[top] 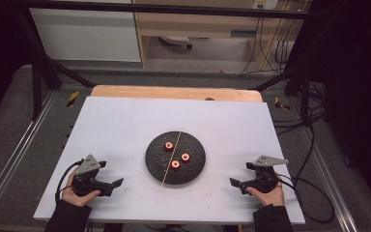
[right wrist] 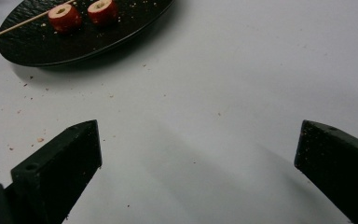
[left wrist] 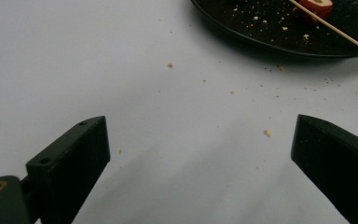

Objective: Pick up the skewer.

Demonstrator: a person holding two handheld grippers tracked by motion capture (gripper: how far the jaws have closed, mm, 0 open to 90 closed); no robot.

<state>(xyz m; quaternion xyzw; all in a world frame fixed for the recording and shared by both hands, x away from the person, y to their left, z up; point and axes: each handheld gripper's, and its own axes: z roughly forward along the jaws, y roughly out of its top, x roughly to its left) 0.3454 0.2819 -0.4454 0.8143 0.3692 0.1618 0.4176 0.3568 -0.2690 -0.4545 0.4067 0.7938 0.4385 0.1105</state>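
In the high view, the left gripper [top: 112, 178] sits at the lower left of the frame, jaws spread wide with nothing between them. The right gripper [top: 242, 175] mirrors it at the lower right, equally wide apart and empty. Each is held by a hand [top: 76, 195] entering from the bottom edge. Between them, at the centre of the white table [top: 125, 121], lies a round black plate [top: 175, 158]. On the plate rest three small red ring-shaped pieces [top: 168, 146], and a thin wooden skewer [top: 172, 156] lies diagonally across it. Crumbs [left wrist: 267, 133] dot the table near the plate.
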